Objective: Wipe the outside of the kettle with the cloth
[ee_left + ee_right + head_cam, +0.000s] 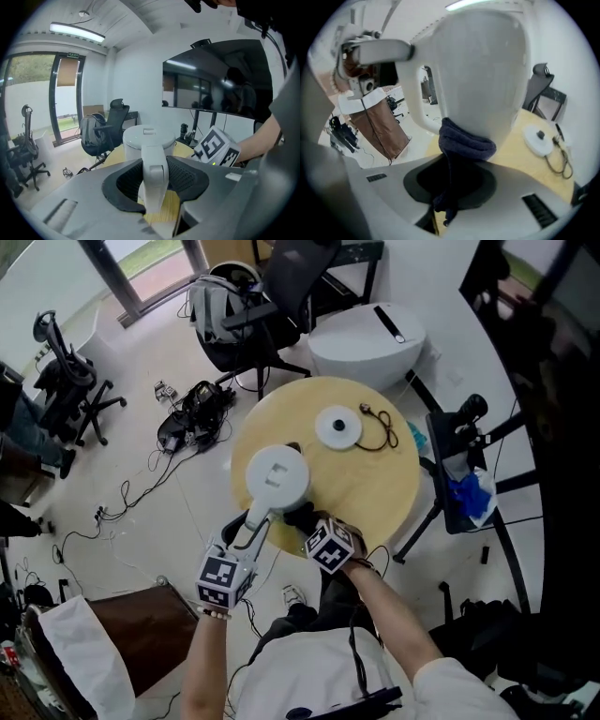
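Observation:
A white kettle [275, 478] stands near the front edge of the round wooden table [375, 484]. My left gripper [257, 523] is shut on the kettle's handle [154, 174], with the kettle body [147, 137] just beyond the jaws. My right gripper [306, 521] is shut on a dark blue cloth [465, 141]. The bunched cloth presses against the kettle's lower side wall [487, 70], to the right of the handle [412, 98]. In the head view the cloth [299, 515] shows as a dark lump at the kettle's right flank.
The kettle's round base [337, 427] and its dark cord [382, 433] lie on the far half of the table. Around it are office chairs [248, 310], a white rounded seat [367, 343], floor cables [192, 418], a brown bag [141, 634] and a stand with blue items [466, 486].

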The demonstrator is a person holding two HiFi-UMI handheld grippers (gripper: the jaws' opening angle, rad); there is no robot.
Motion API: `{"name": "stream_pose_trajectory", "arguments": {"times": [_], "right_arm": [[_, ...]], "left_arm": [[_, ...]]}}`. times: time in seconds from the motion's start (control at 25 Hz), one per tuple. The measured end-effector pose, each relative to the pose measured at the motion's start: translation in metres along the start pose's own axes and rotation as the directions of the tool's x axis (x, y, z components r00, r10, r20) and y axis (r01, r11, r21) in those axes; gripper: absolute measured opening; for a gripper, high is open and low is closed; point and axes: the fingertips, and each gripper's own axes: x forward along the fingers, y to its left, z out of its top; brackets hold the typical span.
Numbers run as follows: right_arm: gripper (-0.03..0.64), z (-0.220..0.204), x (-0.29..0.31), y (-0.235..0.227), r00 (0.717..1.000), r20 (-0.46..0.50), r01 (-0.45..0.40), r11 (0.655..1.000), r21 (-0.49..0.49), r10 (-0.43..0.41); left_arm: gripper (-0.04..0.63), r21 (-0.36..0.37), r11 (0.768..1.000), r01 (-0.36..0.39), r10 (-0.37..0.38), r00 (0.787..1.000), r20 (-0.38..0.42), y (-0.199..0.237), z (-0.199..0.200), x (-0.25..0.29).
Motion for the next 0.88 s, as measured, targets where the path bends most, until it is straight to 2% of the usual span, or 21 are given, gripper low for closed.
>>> {"name": "stream_pose_trajectory", "arguments": {"times": [0.16,0.4,0.6,0.88], "right_arm": [[0.072,0.028,-0.053,-0.010,0.993,0.071,0.102,0.985,-0.137,-0.093],[0.072,0.056,-0.099,-0.017,0.983,0.132,0.154,0.962,-0.227,-0.126],[0.072,0.045,-0.093,-0.012,0.990,0.100,0.119,0.962,-0.246,-0.097],[0.072,-0.014,-0.018,-0.011,0.997,-0.067,-0.034,0.986,-0.166,0.023]], "left_arm": [[0.166,0.051,0.996,0.071,-0.070,0.997,-0.031,0.008,-0.001,0.001],[0.167,0.134,0.975,0.176,-0.165,0.982,-0.094,0.018,-0.006,0.000],[0.166,0.185,0.948,0.257,-0.235,0.963,-0.133,0.018,-0.004,0.003],[0.167,0.212,0.913,0.348,-0.309,0.930,-0.199,0.022,0.000,0.007]]}}
